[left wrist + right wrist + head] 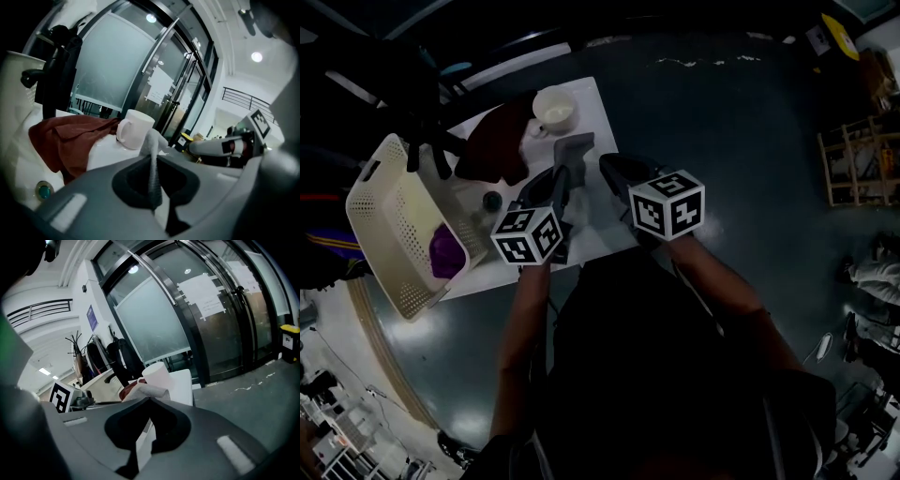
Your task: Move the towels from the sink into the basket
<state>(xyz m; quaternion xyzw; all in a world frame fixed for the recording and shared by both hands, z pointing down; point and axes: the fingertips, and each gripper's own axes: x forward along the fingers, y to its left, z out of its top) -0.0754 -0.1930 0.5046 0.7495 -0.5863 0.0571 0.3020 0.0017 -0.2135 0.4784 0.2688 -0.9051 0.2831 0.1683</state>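
So far one purple towel (445,251) lies in the basket (370,202) at the bench's (591,98) left edge. The grey towel (574,148) hangs above the bench between our two tools. A dark red towel (495,141) lies draped at the sink (476,199) beside the white mug (554,108), so we judge two towels left. Our left tool (152,159) is clamped on a grey strand and our right tool (147,401) on a pale fold, seemingly the same cloth. Both forearms reach forward side by side, tools tipped slightly downward.
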